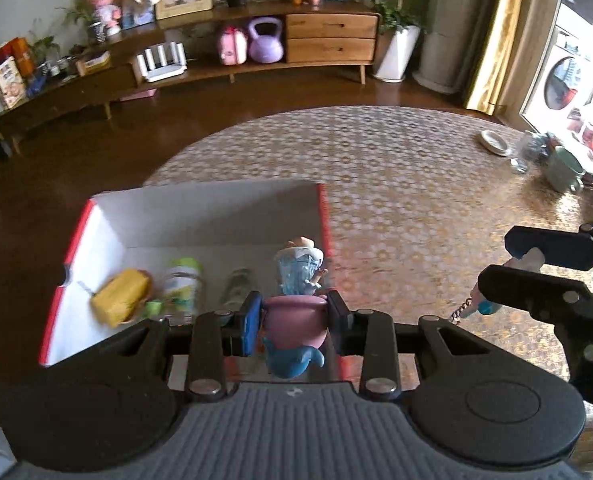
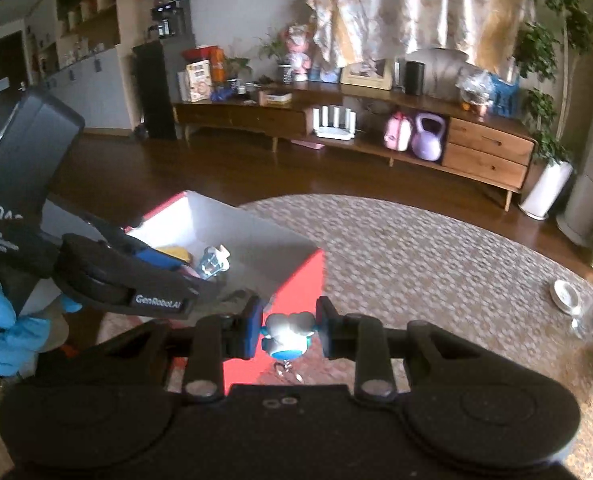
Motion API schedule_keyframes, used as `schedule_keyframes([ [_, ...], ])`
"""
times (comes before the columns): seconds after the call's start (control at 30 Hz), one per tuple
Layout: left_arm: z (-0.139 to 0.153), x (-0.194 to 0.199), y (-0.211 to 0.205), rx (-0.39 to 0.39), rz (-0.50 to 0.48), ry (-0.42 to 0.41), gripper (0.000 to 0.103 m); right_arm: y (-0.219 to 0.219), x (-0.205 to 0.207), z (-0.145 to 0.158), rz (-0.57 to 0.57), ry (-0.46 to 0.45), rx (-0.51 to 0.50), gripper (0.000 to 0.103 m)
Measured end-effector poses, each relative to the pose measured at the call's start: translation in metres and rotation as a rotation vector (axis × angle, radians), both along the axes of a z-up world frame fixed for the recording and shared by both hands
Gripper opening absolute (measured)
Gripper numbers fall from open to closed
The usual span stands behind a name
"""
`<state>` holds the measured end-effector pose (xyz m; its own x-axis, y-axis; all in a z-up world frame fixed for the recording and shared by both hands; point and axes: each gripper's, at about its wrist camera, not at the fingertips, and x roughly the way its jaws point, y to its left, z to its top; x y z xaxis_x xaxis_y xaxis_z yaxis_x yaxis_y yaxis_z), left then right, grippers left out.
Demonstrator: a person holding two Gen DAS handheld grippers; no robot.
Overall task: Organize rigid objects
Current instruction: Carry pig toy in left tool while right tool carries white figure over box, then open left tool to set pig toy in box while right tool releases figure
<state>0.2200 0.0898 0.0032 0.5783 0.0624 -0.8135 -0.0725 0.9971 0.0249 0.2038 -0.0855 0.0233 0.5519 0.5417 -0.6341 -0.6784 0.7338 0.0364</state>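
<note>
Jaws of the left gripper (image 1: 294,318) are clamped on a pink-and-blue figurine (image 1: 294,320) held over the red box (image 1: 323,216); those of the right gripper (image 2: 288,330) are closed on a small keychain toy (image 2: 287,334) just beside the box's corner. Inside the box a yellow block (image 1: 118,296), a bottle (image 1: 182,284) and a clear item (image 1: 236,286) are seen. A plate (image 1: 492,142) and a mug (image 1: 564,168) are set well apart on the patterned table (image 1: 396,168).

A small blue and white toy figure on a little chain (image 2: 287,338) is pinched between the pads of the right hand-held gripper (image 2: 289,330). It is held near the red cardboard box with white insides (image 2: 296,276). The left hand-held gripper (image 2: 200,276) is held over the box by a blue-gloved hand (image 2: 0,320).
</note>
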Motion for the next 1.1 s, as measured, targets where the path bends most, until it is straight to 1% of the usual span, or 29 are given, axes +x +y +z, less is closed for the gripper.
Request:
schedule_keyframes([
  [0.3,-0.003,-0.008,0.060,0.023,0.059,0.002,0.034,0.061,0.003,0.002,0.056,-0.011,0.003,0.028],
  [0.43,-0.011,-0.006,0.086,0.030,0.081,0.014,0.034,0.088,0.009,-0.005,0.068,-0.014,-0.016,0.028],
  [0.57,-0.026,0.000,0.110,0.039,0.105,0.039,0.034,0.111,0.021,-0.021,0.072,-0.006,-0.043,0.028],
  [0.67,-0.042,0.006,0.125,0.040,0.124,0.064,0.034,0.121,0.028,-0.036,0.067,0.012,-0.058,0.028],
  [0.77,-0.055,0.012,0.136,0.045,0.136,0.071,0.034,0.131,0.036,-0.054,0.058,0.022,-0.077,0.028],
  [0.83,-0.065,0.017,0.143,0.035,0.149,0.089,0.034,0.135,0.039,-0.064,0.060,0.032,-0.086,0.028],
  [0.9,-0.072,0.022,0.147,0.028,0.154,0.104,0.034,0.138,0.041,-0.075,0.059,0.044,-0.098,0.028],
  [1.0,-0.082,0.029,0.148,0.044,0.154,0.110,0.034,0.142,0.043,-0.089,0.063,0.062,-0.112,0.028],
  [1.1,-0.091,0.034,0.150,0.031,0.152,0.114,0.034,0.143,0.044,-0.100,0.064,0.089,-0.121,0.028],
])
